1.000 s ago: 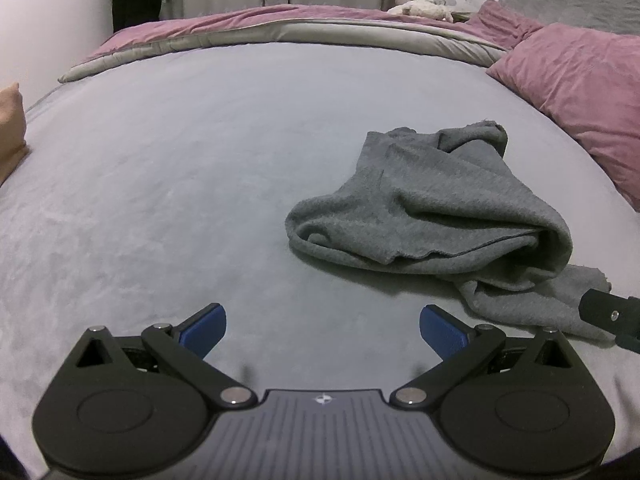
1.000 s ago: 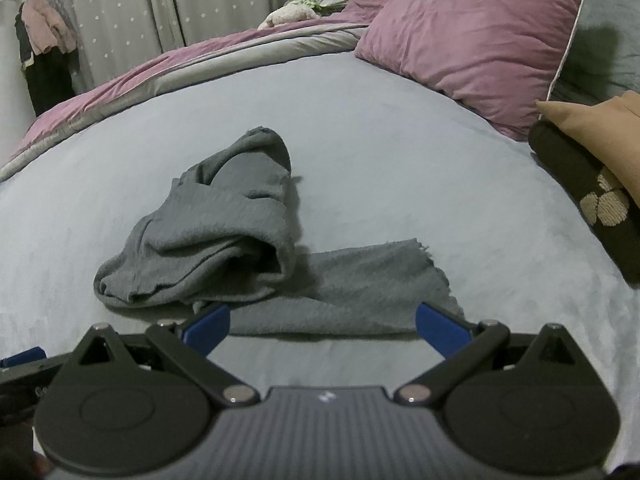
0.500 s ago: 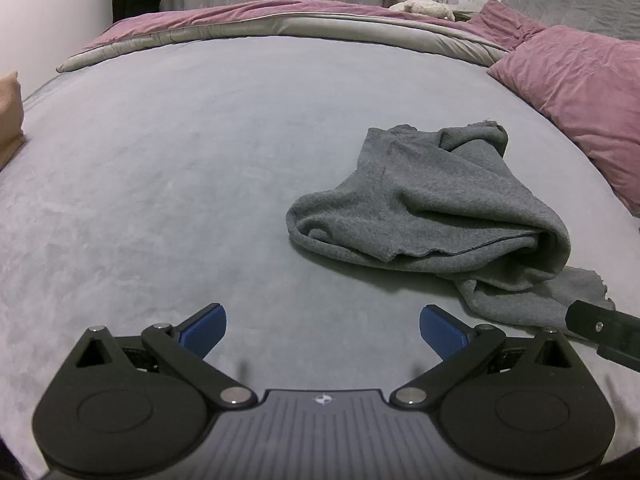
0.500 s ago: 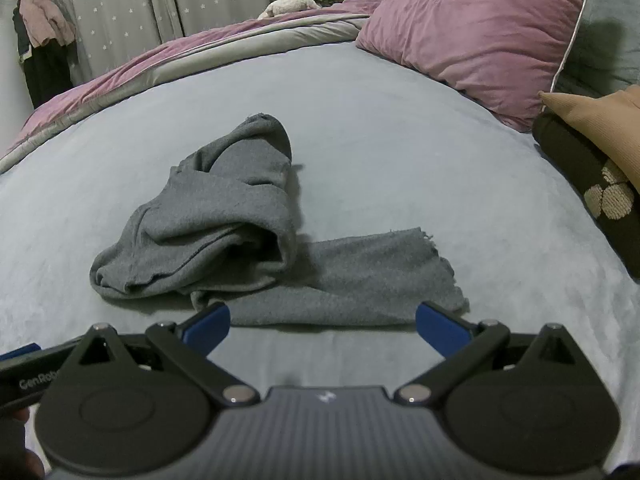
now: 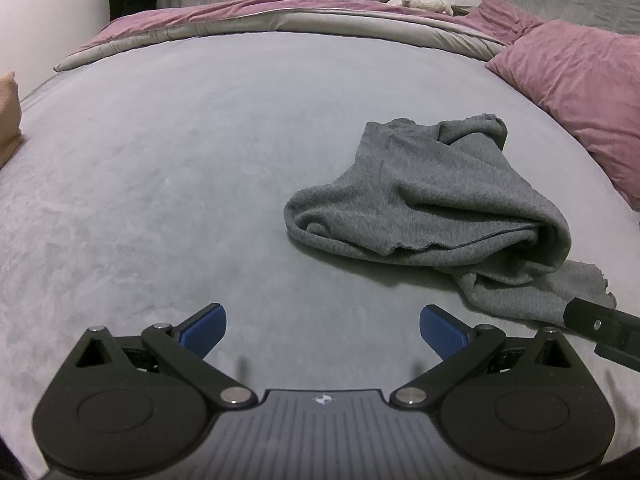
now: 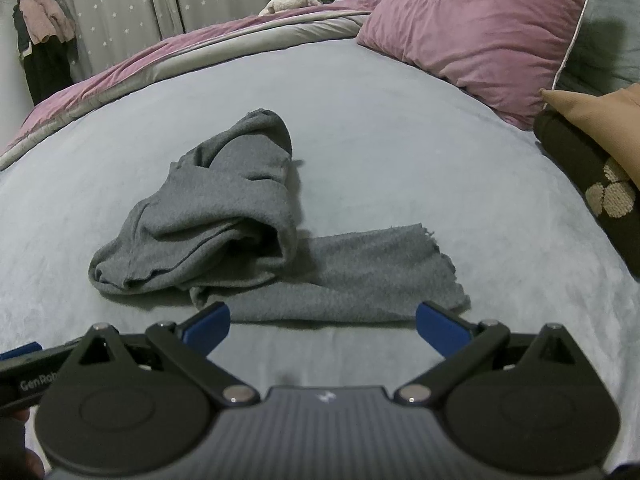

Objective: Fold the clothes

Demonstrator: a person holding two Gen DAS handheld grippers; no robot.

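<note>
Lying crumpled, the grey garment (image 6: 224, 216), perhaps trousers; each hand-held gripper (image 5: 322, 322) (image 6: 322, 322) gapes empty.

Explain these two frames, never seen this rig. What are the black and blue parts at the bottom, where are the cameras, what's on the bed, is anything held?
There is no robot here. A person holds a hand-operated claw in each hand, and each claw carries a fisheye camera looking forward along its two fingers. The black linkages with blue pads at the bottom of each picture are that claw's own fingers.

The left wrist view shows the left claw, open and empty over the grey bedspread. The right wrist view shows the right claw, also open and empty.

Both look at one crumpled grey garment on the bed, unfolded, with a flat part stretching out just ahead of the right claw. A pink pillow lies beyond it. Nothing is held.
</note>
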